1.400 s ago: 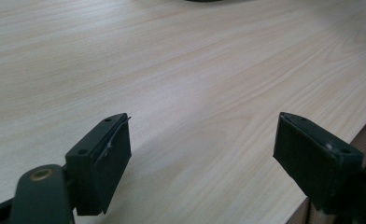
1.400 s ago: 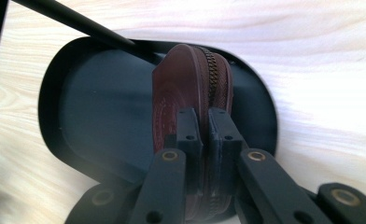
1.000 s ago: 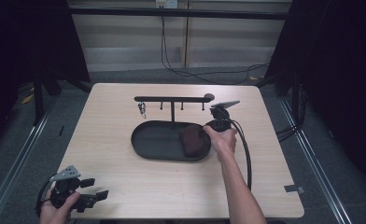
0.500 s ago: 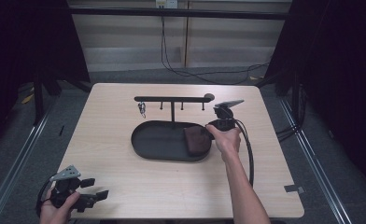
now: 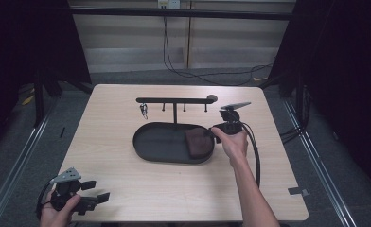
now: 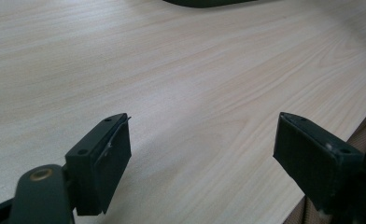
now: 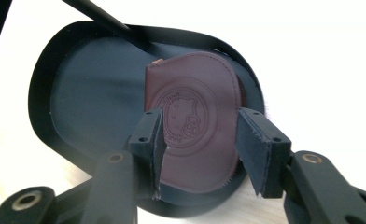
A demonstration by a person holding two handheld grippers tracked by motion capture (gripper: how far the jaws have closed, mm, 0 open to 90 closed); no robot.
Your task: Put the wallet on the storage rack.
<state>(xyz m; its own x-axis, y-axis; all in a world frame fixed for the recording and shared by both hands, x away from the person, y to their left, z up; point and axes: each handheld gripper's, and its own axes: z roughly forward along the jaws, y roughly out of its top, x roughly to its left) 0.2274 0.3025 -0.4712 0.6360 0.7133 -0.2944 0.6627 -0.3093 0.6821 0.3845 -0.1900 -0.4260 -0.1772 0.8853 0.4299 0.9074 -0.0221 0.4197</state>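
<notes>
Your right gripper hovers over brown pouch in black tray, jaws parted, lined up for pinch; left gripper idle at table edge, jaws released, out of way.

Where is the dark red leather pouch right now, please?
The dark red leather pouch lies at the right end of the black oval tray, just before the open right gripper.

Dark red pouch between the right gripper jaws: smooth leather-like skin with an embossed round emblem and a stitched edge. Beneath it, oval tray: matt black, smooth. Under the left gripper: table, pale wood-grain, satin finish. Jaw pads: matt black.
</notes>
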